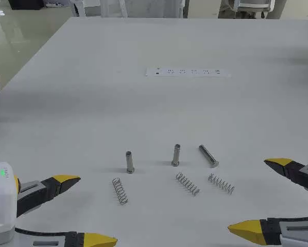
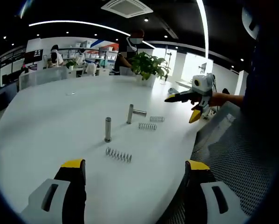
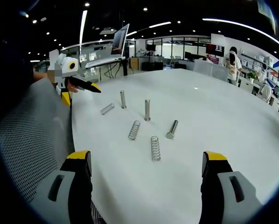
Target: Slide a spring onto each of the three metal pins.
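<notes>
**State.** The left gripper [image 1: 84, 210] and right gripper [image 1: 249, 194] both hover low over the table [image 1: 154, 103] at its near edge. The jaws of each are spread and hold nothing.

**Layout.** The three pins stand in a row, with one spring lying flat just in front of each, none touching a pin.
- The left pin [image 1: 129, 162] and middle pin [image 1: 175, 155] stand upright on their heads.
- The right pin [image 1: 208, 155] lies on its side.
- No spring is on a pin yet.

**Key relation.**
- The right spring [image 3: 155, 148] lies just ahead of the right gripper [image 3: 146, 156], centred between the jaws. Its long axis points away along them, so the jaws would likely close across the coils.
- The left spring [image 2: 118, 155] lies just ahead of the left gripper [image 2: 136, 164], slightly left of centre. Its axis runs crosswise, along the line on which the jaws close, so a wrist turn seems needed first.
- The middle spring [image 1: 187, 183] is nearer the right gripper.
</notes>
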The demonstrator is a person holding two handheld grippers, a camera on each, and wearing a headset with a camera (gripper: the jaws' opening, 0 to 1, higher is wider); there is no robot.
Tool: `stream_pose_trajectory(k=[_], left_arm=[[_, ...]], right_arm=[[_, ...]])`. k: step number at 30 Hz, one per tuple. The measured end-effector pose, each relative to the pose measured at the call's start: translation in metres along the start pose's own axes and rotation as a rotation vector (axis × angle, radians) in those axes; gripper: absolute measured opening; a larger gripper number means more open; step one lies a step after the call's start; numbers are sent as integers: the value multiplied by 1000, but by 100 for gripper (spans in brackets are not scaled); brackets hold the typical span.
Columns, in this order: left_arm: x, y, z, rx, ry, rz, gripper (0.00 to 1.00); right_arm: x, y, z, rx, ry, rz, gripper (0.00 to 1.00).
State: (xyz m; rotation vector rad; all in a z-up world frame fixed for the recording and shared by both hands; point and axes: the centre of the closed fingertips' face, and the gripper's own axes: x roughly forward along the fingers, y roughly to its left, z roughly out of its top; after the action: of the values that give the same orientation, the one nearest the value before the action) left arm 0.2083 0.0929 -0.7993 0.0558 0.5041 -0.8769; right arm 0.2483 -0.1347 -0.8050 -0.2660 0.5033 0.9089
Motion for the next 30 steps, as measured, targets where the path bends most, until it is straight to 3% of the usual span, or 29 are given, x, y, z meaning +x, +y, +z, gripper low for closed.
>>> stream_pose_trajectory(k=[30], left_arm=[[-1,5,-3,-19,11,23,84]], right_arm=[[-1,-8,-10,5,27,-5,99]])
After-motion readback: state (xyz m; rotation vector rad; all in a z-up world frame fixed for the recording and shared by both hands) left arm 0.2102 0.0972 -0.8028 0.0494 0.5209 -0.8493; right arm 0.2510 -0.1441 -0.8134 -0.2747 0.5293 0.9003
